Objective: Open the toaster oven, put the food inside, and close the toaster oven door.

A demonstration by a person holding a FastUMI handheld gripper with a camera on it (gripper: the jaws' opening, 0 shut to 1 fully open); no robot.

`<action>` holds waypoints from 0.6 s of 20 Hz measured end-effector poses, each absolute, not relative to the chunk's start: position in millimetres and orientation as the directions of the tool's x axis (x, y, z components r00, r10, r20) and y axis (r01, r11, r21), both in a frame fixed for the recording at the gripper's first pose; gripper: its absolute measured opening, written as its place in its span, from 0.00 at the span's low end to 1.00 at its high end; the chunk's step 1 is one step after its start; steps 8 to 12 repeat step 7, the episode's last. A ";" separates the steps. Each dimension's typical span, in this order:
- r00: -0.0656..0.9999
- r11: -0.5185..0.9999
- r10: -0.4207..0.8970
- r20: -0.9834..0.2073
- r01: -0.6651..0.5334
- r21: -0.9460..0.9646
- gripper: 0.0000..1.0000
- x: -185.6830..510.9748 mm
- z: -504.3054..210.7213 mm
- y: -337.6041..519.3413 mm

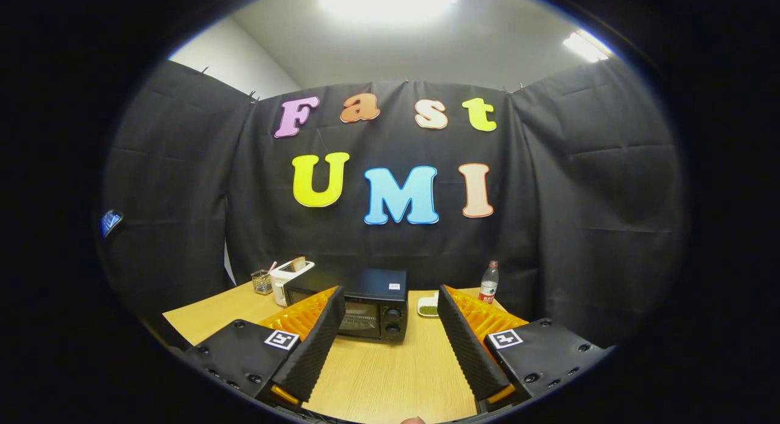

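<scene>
A black toaster oven (372, 305) stands on the wooden table (384, 369), beyond my fingers and slightly toward the left one, which hides its left part. Its glass door is shut and two knobs show on its right side. A small white dish with green food (428, 308) lies on the table just right of the oven, beside the right finger's tip. My gripper (387, 305) hangs above the near part of the table, open wide, with nothing between its fingers.
A white pop-up toaster (289, 278) with bread in it stands behind the oven's left side, a small clear holder (262, 282) beside it. A plastic bottle with a red label (489, 284) stands at the table's far right. Black cloth walls close the booth.
</scene>
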State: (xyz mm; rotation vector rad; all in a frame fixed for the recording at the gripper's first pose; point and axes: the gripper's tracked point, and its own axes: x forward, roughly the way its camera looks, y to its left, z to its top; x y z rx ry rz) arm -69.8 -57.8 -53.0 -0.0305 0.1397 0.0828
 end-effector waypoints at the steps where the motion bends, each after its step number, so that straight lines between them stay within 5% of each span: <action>1: 0.986 0.996 0.084 -0.141 -0.089 -0.025 0.97 -68.7 -53.0 -55.7; 12: 0.980 0.992 0.118 -0.160 -0.123 -0.023 0.97 -66.5 -56.5 -40.0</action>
